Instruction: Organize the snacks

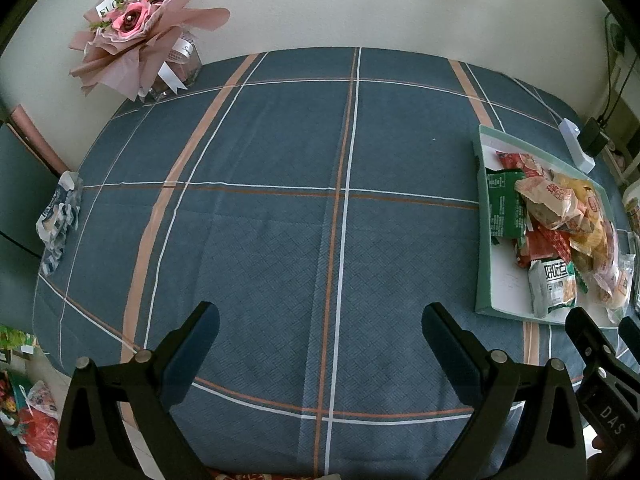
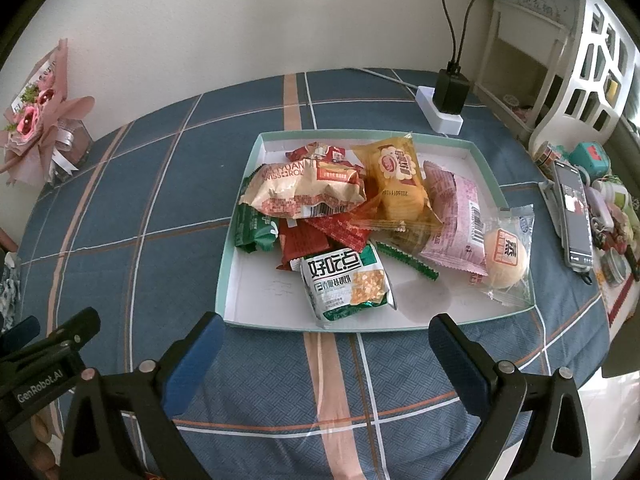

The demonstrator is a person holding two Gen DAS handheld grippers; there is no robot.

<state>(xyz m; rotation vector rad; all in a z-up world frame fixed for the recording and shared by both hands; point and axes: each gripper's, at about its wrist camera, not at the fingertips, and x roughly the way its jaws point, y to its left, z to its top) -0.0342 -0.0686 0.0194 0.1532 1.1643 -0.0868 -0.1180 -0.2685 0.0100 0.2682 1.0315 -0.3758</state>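
Blue plaid tablecloth (image 2: pixel 168 208) with orange and white stripes covers the whole table; wall behind.

Tray (image 2: pixel 240 280): shallow, pale green rim, white floor, rectangular. Sits on the cloth directly ahead of the right gripper, its long axis running left-right across the right wrist view. In the left wrist view the same tray (image 1: pixel 482 216) lies at the far right, well apart from the left gripper.

Snack packets are piled in the tray, overlapping:
- tan swiss-roll bag (image 2: pixel 304 194), long axis left-right, on top at left-centre;
- pink packet (image 2: pixel 460 220), long axis running front to back, right of centre;
- yellow packet (image 2: pixel 400 176), long axis front to back, slightly tilted;
- clear-wrapped bun (image 2: pixel 506 258), at the right front corner, overhanging the rim;
- white-green packet (image 2: pixel 346 284), nearest the front rim, upright to the camera.

Right gripper (image 2: pixel 326 344): fingers spread wide, holding nothing, just short of the tray's front rim.
Left gripper (image 1: pixel 320 332): fingers spread wide, holding nothing, over bare cloth.

Bouquet (image 1: pixel 140 28) stands at the far left corner. Power strip (image 2: pixel 440 114) with black adapter lies behind the tray.
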